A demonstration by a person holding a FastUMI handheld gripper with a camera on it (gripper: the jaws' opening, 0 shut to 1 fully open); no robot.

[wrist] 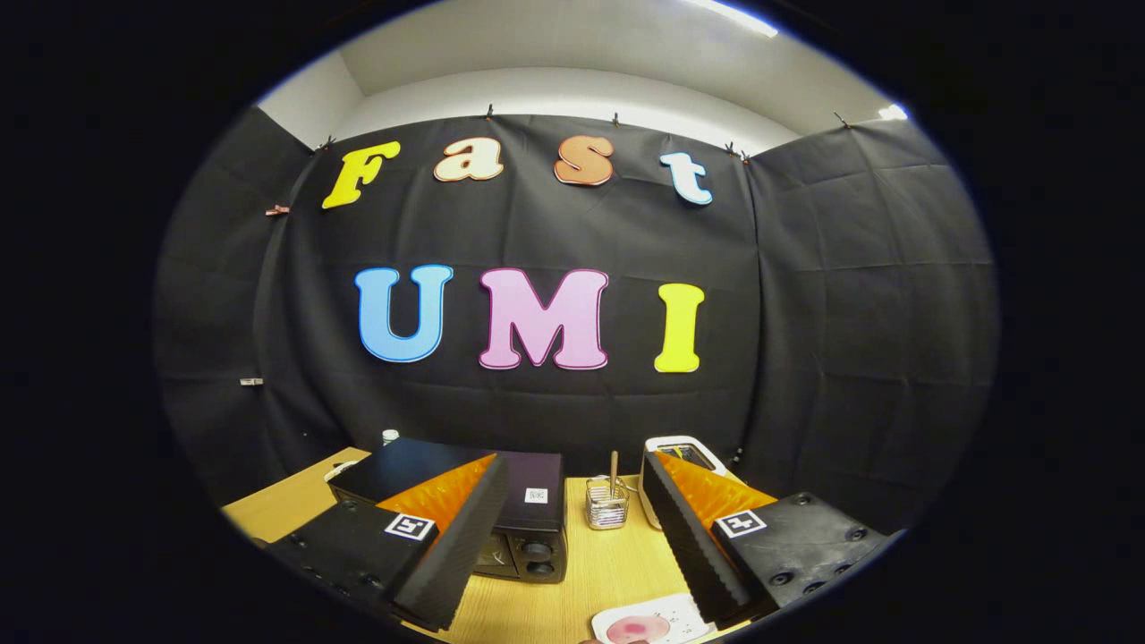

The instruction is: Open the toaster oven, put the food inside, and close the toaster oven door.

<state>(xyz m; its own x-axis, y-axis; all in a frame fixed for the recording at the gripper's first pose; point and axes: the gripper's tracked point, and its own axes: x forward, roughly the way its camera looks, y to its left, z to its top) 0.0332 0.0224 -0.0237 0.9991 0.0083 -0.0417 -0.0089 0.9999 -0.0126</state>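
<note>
A black toaster oven (528, 501) stands on the wooden table (595, 572), partly behind my left finger (452, 555); two knobs show on its front right, and its door is hidden by that finger. My gripper (572, 537) hovers above the table, open, with nothing between its fingers. A white plate (648, 624) carrying a pinkish piece of food lies on the table below the fingers, near the right finger (684, 546).
A small wire holder (607, 503) with a wooden stick in it stands just right of the oven. Behind the right finger sits a white appliance (684, 447). A small bottle cap (390, 436) and a white object (338, 469) show behind the oven's left.
</note>
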